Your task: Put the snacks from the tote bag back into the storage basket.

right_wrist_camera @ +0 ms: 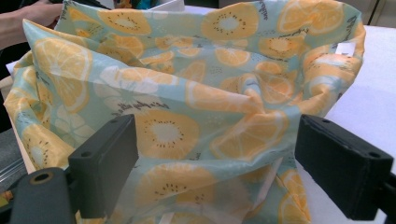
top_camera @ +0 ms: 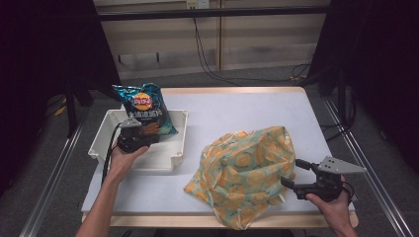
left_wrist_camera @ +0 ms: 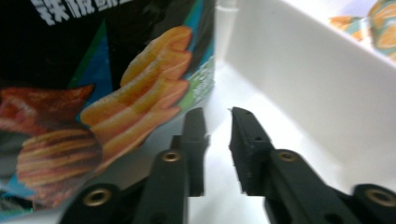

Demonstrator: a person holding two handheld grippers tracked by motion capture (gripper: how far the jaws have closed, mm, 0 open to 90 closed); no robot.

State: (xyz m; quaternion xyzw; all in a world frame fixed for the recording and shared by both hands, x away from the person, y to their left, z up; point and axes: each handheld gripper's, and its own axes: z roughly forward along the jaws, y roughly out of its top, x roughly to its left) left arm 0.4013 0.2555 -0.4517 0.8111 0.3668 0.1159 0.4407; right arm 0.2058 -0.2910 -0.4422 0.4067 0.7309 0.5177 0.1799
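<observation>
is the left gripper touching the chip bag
Apart. In the left gripper view the left gripper stands open beside the chip bag, white bin floor showing between bag and jaw.

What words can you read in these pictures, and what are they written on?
"Lay's": red and yellow brand badge on the chip bag, small but recognisable.
White Chinese characters under the badge, and along the top of the left gripper view: too blurred to read.
Small dark script on the fruit-print bag: too small to read.
White bin: no writing visible.
</observation>
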